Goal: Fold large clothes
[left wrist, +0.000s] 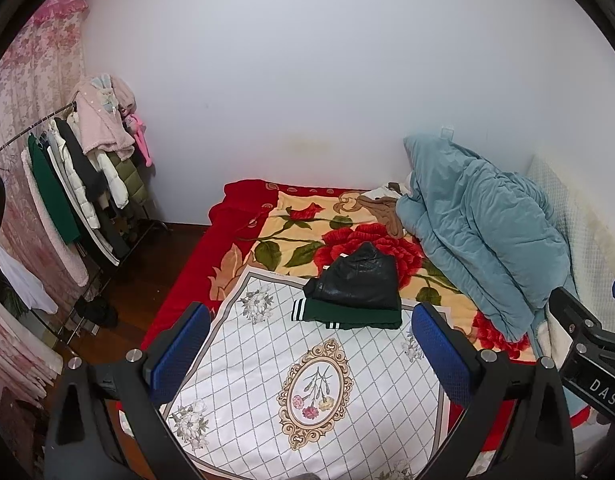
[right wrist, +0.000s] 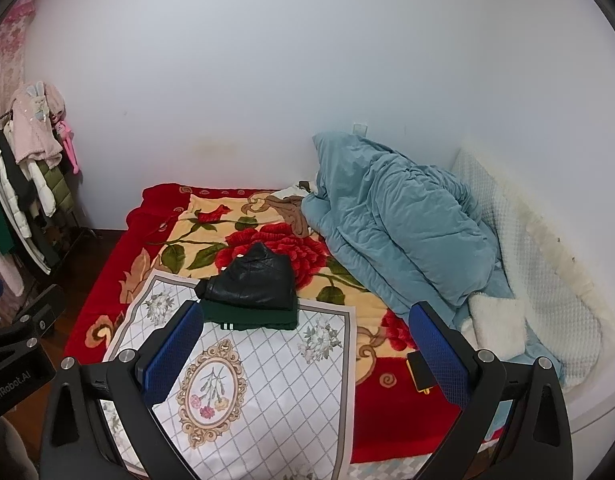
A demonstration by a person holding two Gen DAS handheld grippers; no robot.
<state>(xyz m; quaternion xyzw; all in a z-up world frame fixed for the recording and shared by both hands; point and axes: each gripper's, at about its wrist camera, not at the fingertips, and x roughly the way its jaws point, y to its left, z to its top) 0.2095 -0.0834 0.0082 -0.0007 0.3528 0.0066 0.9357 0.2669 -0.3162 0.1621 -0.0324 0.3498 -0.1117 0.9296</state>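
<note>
You stand over a bed (left wrist: 179, 304) under a red rose blanket, with a white patterned cloth (left wrist: 307, 380) spread on its near part. Two folded garments, a black one (left wrist: 359, 280) on a green one (left wrist: 347, 314), sit stacked at that cloth's far edge. Your left tongs (left wrist: 307, 356) and right tongs (right wrist: 307, 356) are spread wide, holding nothing, well short of the stack. Reach carelessly and you may topple the pile, or snag the cloth beneath and drag it.

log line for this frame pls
left gripper: open, empty | right gripper: open, empty | black jacket folded atop green garment
</note>
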